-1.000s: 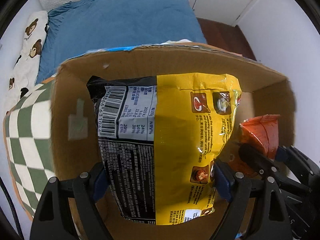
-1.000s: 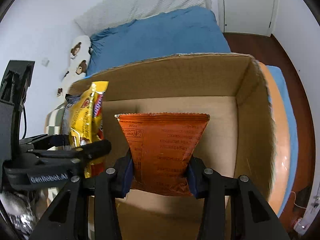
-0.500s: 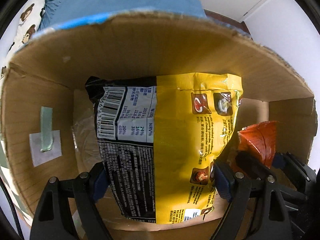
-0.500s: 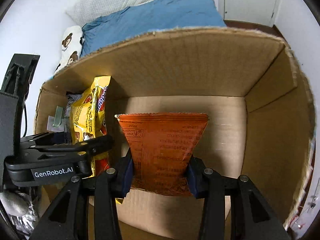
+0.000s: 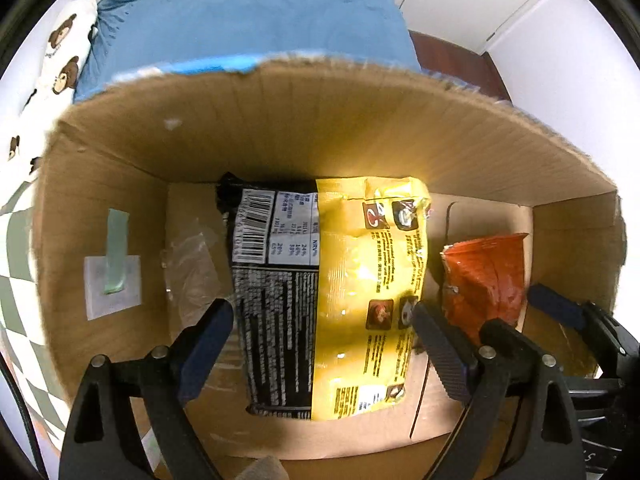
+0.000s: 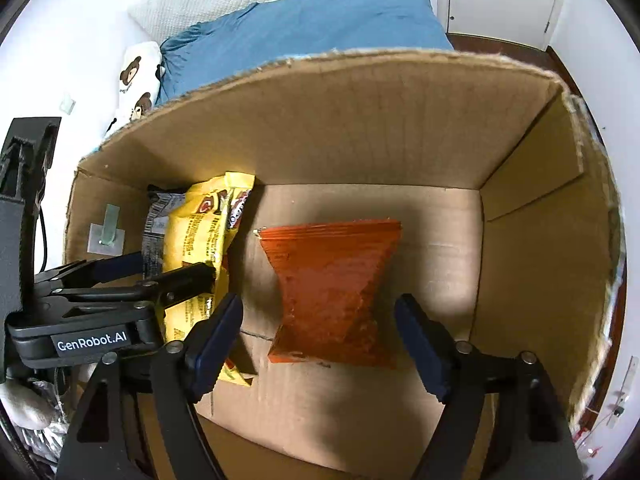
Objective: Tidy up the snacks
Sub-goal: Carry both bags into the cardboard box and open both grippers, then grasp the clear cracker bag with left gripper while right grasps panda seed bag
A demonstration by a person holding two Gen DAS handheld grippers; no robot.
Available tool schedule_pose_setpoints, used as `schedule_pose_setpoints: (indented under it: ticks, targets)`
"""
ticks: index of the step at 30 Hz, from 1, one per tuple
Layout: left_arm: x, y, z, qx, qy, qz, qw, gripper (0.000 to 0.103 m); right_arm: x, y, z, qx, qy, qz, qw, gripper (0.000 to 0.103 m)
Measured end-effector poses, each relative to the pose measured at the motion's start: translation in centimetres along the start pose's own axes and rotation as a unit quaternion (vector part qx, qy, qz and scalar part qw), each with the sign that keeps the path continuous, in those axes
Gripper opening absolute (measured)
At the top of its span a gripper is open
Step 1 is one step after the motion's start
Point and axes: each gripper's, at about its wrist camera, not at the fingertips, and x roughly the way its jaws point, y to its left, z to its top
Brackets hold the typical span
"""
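A yellow and black snack bag (image 5: pixel 332 292) lies on the floor of an open cardboard box (image 5: pixel 320 120). My left gripper (image 5: pixel 320 344) is open above it, jaws apart on either side and clear of the bag. An orange snack bag (image 6: pixel 332 288) lies on the box floor (image 6: pixel 436 248) to the right of the yellow bag (image 6: pixel 208 240). My right gripper (image 6: pixel 320 340) is open above it, fingers clear of the bag. The orange bag (image 5: pixel 484 276) also shows in the left wrist view. The left gripper (image 6: pixel 132 276) shows at the left of the right wrist view.
The box has tall walls on all sides; a taped label (image 5: pixel 112 280) is on its left wall. Behind the box is a bed with a blue duvet (image 5: pixel 248 24) and a bear-print pillow (image 5: pixel 60 60). A checked cloth (image 5: pixel 16 280) lies to the left.
Both grippers have opened and let go of their bags, which now lie on the box floor. Both grippers have drawn back a little.
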Motion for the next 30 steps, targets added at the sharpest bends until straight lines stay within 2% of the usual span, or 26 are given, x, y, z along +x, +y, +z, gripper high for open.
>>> schedule_pose_setpoints:
  ticks: [6, 11, 17, 23, 30]
  targets:
    - [-4.0, 0.1, -2.8, 0.001, -0.048, 0.008, 0.9988, 0.092, -3.3, 2.9, -3.5, -0.008, -0.017, -0.014, 1.000, 0.089]
    - [-8.7, -0.1, -6.3, 0.001, -0.102, 0.012, 0.9947, 0.092, -7.0, 4.2, -6.1, -0.013, -0.057, -0.035, 0.998, 0.091]
    - [-12.3, -0.3, -9.8, 0.008, -0.145, 0.011, 0.9893, 0.092, -12.0, 4.5, -9.8, -0.011, -0.101, -0.042, 0.994, 0.091]
    - [-15.5, -0.6, -13.7, 0.011, -0.171, 0.013, 0.9851, 0.092, -15.8, 5.6, -14.0, -0.007, -0.133, -0.032, 0.991, 0.091]
    - [-15.5, 0.6, -18.1, -0.005, -0.171, 0.019, 0.9851, 0.092, -17.4, 5.8, -19.0, 0.016, -0.139, -0.008, 0.990, 0.091]
